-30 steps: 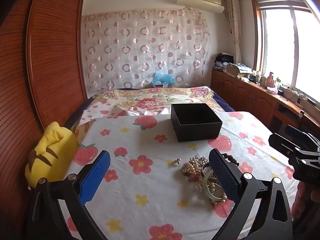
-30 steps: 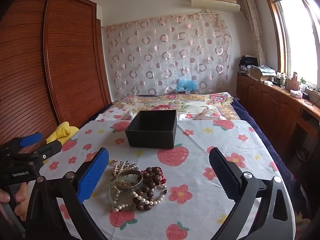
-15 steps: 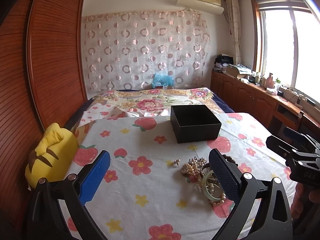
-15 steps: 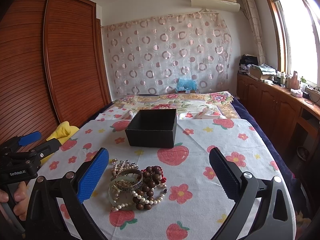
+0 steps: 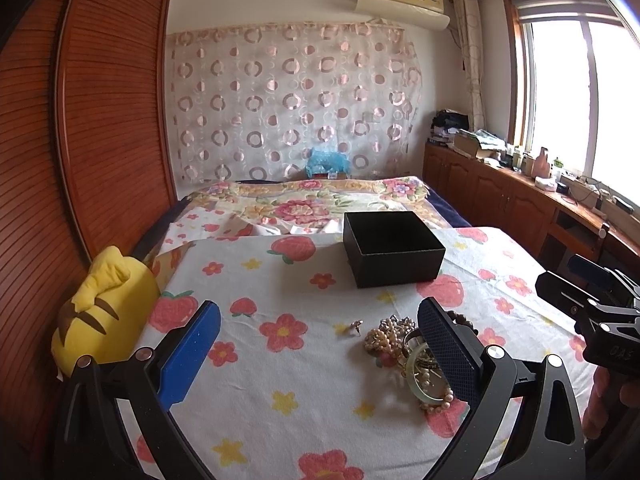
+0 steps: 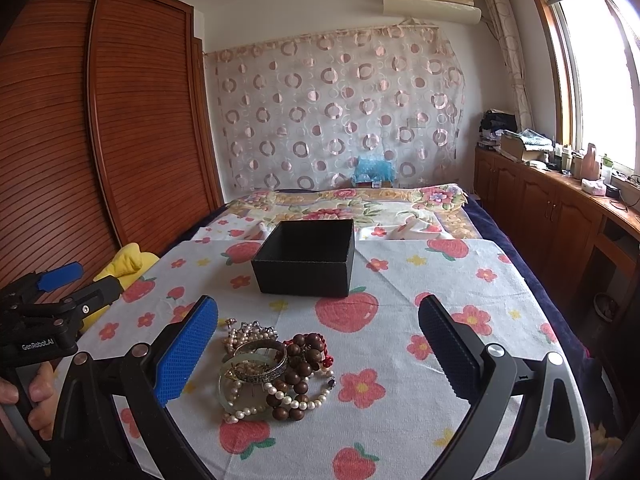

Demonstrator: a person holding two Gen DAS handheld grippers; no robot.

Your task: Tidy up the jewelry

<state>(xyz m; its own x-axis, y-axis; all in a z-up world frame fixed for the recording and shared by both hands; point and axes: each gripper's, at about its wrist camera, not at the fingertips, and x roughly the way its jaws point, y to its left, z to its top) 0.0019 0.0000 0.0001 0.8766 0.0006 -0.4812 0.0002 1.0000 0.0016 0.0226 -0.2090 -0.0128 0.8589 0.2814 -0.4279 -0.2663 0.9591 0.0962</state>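
Observation:
A pile of jewelry lies on the strawberry-print cloth: pearl strands, brown wooden beads, a green bangle and a metal bangle. The same jewelry pile shows partly behind my left gripper's right finger. A small loose earring lies just left of it. An open black box stands farther back; the black box looks empty. My left gripper is open, hovering left of the pile. My right gripper is open above the pile.
A yellow plush cushion lies at the cloth's left edge by the wooden wardrobe. A floral bedspread stretches behind the box. Wooden cabinets with clutter run under the window on the right. A hand holds the left gripper.
Both views have shifted only slightly; the right gripper's body sits a little lower in the left wrist view. Jewelry and box have not moved.

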